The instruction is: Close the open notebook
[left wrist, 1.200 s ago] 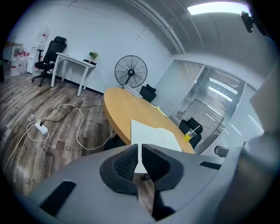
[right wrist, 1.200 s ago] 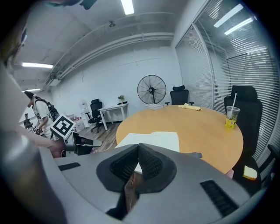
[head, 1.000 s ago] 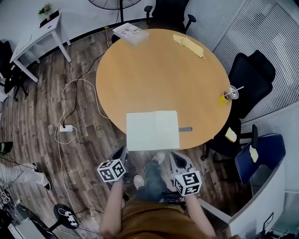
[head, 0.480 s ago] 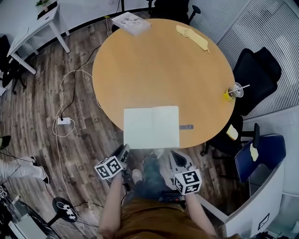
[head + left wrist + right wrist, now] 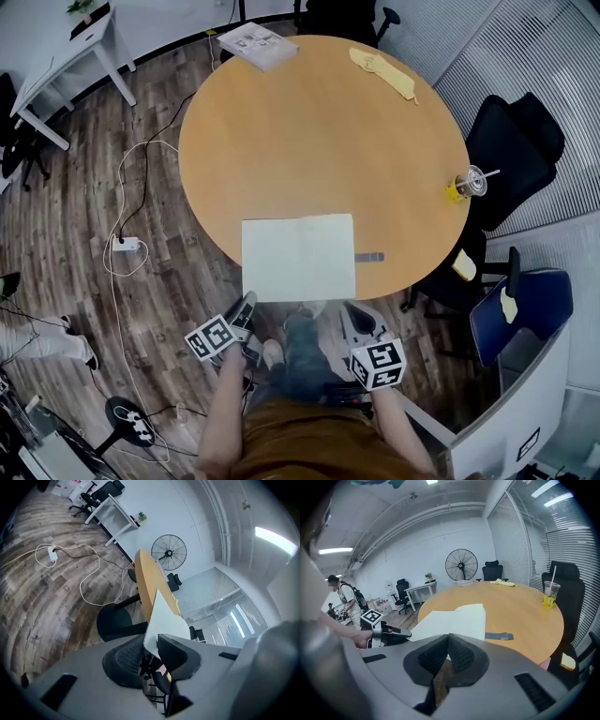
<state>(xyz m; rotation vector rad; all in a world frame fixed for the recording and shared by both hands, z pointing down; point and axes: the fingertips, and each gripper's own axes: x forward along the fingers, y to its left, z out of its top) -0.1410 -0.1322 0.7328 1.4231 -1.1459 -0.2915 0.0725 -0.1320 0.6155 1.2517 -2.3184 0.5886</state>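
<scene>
Notebook (image 5: 298, 257) lies open and flat, blank white pages up, at the near edge of the round tabletop (image 5: 319, 141). The spine runs away from the person. The near-left corner looks to hang a little past the rim. Nothing touches it.

A small grey strap (image 5: 369, 257) lies just beside its right edge. A cup (image 5: 463, 186) with a straw stands well apart at the far right rim.

Left tongs (image 5: 249, 300) sit off the tabletop, below the near rim, near the notebook's left corner but apart from it. Jaws are partly apart and have just been closing in somewhat. Nothing is held between them; the left gripper view only looks past the pads at the notebook's edge beyond.

Right tongs (image 5: 351, 309) are also off the tabletop, just beneath the near rim on the right side. The pads meet at the tips and hold nothing. The right gripper view looks over them at the open pages.

Step, as I read it: the approach. Closing has not begun and both halves are still down.

Next move, my call: raise one pair of tongs to an outer edge of the notebook. The overhanging left corner looks easiest, since a jaw can get under it there. Then pinch or lift that half and swing it over the spine onto the other half. The other tongs may need to press the resting half so the notebook does not slide on the smooth tabletop.
</scene>
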